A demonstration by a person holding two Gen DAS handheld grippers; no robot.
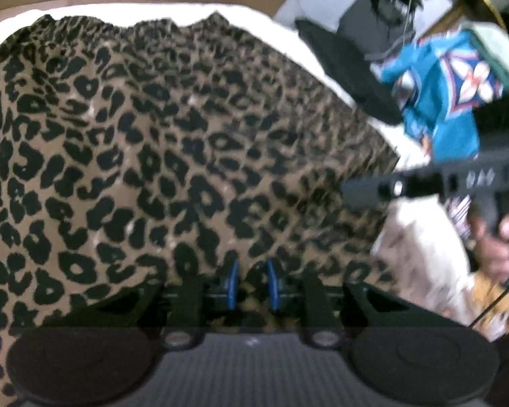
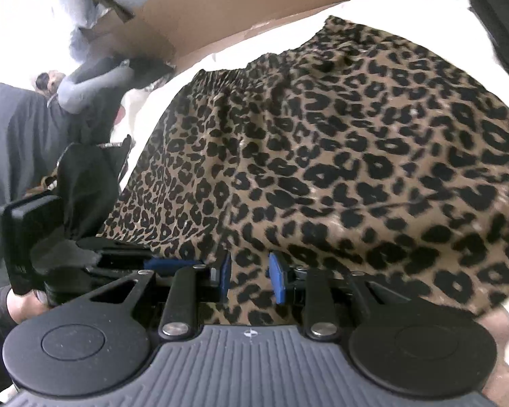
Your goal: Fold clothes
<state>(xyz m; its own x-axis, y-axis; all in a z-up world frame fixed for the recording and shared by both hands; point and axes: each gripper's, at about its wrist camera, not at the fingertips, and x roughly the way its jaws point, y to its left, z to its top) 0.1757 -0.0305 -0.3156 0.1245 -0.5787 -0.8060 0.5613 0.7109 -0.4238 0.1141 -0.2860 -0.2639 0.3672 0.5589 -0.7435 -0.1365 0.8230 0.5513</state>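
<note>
Leopard-print garment (image 1: 173,156), near hem under tongs

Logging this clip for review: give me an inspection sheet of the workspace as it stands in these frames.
Surface: white surface, mostly covered by cloth.
Job's things: leopard-print garment spread out, gathered elastic edge on the far side.
Clutter: blue patterned cloth and dark cloth at one side; black fabric at the other.
Grippers: left gripper and right gripper both at the near hem, fabric between the blue pads; a clamped grip cannot be told.
Cables: thin black cable below the hand.
Surroundings: cardboard box behind; another person in the background.
</note>
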